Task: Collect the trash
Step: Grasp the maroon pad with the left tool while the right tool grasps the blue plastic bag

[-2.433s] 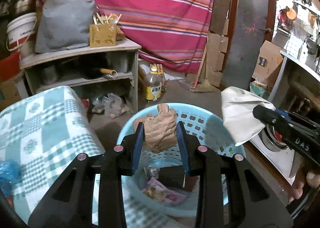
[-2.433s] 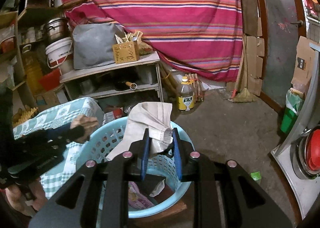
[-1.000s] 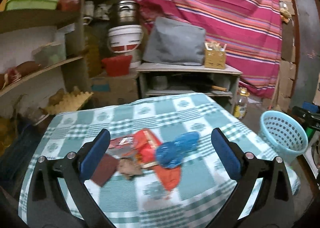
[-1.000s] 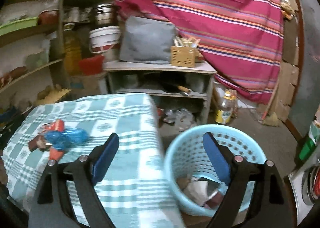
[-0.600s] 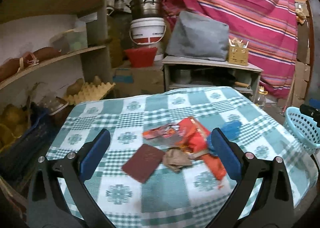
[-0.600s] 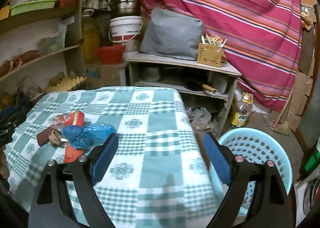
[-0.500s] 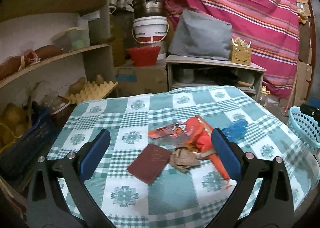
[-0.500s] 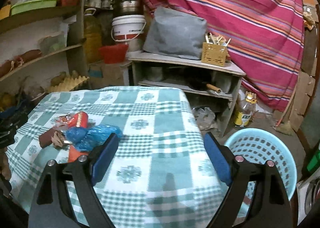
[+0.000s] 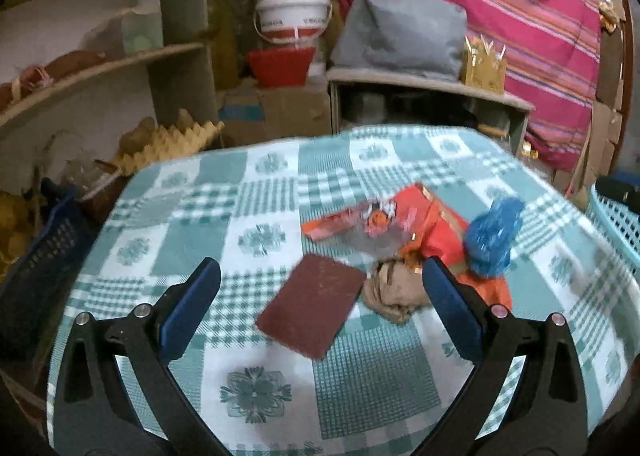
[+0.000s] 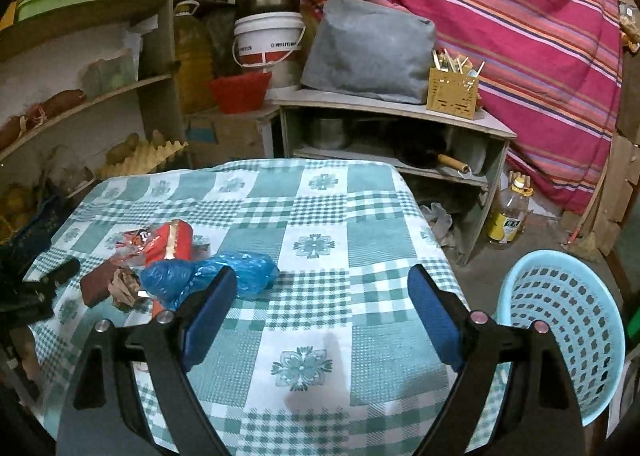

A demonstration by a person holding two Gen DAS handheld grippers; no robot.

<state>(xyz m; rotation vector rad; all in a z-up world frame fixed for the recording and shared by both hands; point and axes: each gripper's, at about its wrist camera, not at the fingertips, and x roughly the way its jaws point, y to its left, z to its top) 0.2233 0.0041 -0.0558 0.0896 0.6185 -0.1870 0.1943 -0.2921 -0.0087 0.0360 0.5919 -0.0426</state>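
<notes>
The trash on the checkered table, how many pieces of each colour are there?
Blue: 1, the crumpled blue plastic bag
Red or orange: 2, the big red packet and the small orange snack wrapper
Maroon: 1, the flat maroon pad
Brown: 1, the crumpled brown paper
Total: 5

Left wrist view: sits behind left gripper (image 9: pixel 318 286), looks forward and down over tabletop with green-and-white checked cloth (image 9: pixel 256 392), close to flat dark-red rectangle pad (image 9: pixel 312 310).

Right wrist view: sits behind right gripper (image 10: pixel 320 304), looks forward and down from farther right, near tabletop edge; light-blue plastic holed basket (image 10: pixel 576 336) at right.

Both views share: checked tabletop, crumpled blue plastic bag (image 9: pixel 494 242), red shiny wrapper (image 9: pixel 432 223), white plastic bucket (image 10: pixel 269 43), grey cushion-like bag (image 10: pixel 370 51), red-striped cloth (image 10: pixel 520 15) behind.
</notes>
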